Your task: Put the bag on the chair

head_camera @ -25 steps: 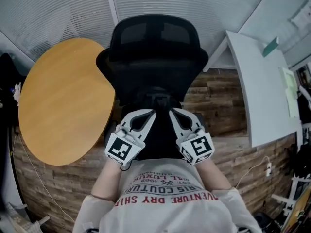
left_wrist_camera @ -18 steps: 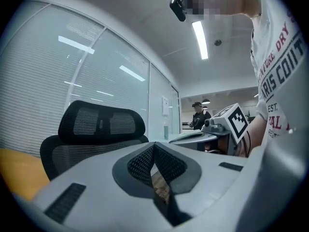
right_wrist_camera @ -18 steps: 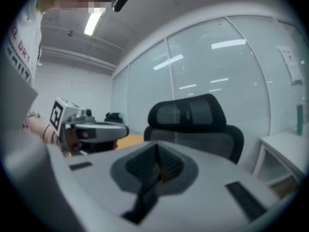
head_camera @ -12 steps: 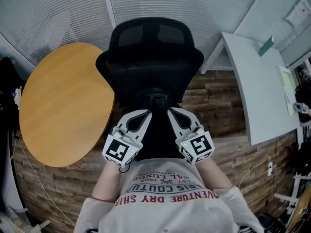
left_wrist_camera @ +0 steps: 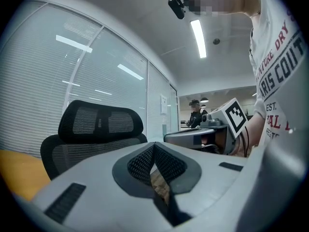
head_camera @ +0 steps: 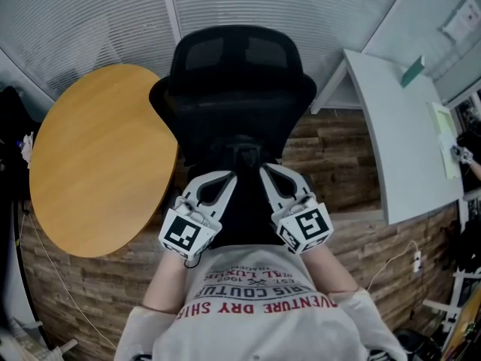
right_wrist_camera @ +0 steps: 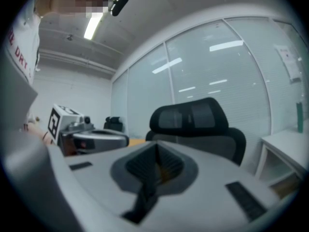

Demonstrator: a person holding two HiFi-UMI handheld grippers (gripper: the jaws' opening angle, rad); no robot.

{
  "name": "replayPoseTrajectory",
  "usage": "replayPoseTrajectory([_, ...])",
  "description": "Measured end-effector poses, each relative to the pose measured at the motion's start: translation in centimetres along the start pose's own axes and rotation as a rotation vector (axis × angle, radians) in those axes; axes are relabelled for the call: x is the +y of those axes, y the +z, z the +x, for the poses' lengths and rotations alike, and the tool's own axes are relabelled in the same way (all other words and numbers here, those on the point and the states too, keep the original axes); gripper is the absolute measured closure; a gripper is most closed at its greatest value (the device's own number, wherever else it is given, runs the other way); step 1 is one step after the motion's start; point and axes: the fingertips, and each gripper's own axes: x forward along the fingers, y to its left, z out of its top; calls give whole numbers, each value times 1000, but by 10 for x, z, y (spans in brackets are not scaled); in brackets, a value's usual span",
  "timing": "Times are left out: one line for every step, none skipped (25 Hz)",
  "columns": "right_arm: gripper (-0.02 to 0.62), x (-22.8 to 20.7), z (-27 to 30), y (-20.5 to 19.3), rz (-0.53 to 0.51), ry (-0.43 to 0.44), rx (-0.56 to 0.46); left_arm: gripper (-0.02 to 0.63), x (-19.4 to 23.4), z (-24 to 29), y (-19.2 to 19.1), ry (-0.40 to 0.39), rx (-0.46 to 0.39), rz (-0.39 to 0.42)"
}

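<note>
While both grippers hang close to the person's chest, the left gripper [head_camera: 227, 177] and the right gripper [head_camera: 267, 174] point forward over the near part of the black mesh chair [head_camera: 234, 89], tips angled toward each other but apart. Between them shows the dark seat.

Seen along its own jaws, the left gripper [left_wrist_camera: 154, 151] has its ribbed pads [left_wrist_camera: 141, 162] pressed together with nothing caught between them; only a sliver of wooden floor [head_camera: 331, 156] shows past the seam. The right gripper [right_wrist_camera: 157, 148] is the same: jaws fully closed, holding nothing.

From both gripper views the chair [left_wrist_camera: 96, 124] [right_wrist_camera: 193, 117] stands just ahead, headrest and backrest upright, in front of the glass wall with blinds [head_camera: 98, 13]. None of its visible parts carries anything.

Left of the chair is a round wooden table [head_camera: 98, 156], its edge just beside the backrest. A white desk [head_camera: 406, 134] stands to the right, well apart. Beyond the round table, at the far left edge, sits a dark shape [head_camera: 10, 115] [right_wrist_camera: 107, 122], well away from both sets of fingers. It is too small and too cut off to tell whether it is the bag.
</note>
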Motion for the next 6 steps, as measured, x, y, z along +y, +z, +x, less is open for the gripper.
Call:
replayPoseTrajectory([569,0,0,0,-1,-1,0,577,1,0,0,3,0,-3])
replayPoseTrajectory([569,-1,0,-1,0,-3,2,577,2,1,0,6,0,-5])
replayPoseTrajectory([569,-2,1,-1,2,-6,4,577,3,1,0,8,0,-5])
replayPoseTrajectory([569,-3,1,-2,3,-11,6,577,4,1,0,9,1,-4])
replayPoseTrajectory([569,-4,1,-3,4,-16,9,577,5,1,0,9,2,-1])
replayPoseTrajectory([569,-5,2,-4,5,-21,13,577,5,1,-1,9,5,2])
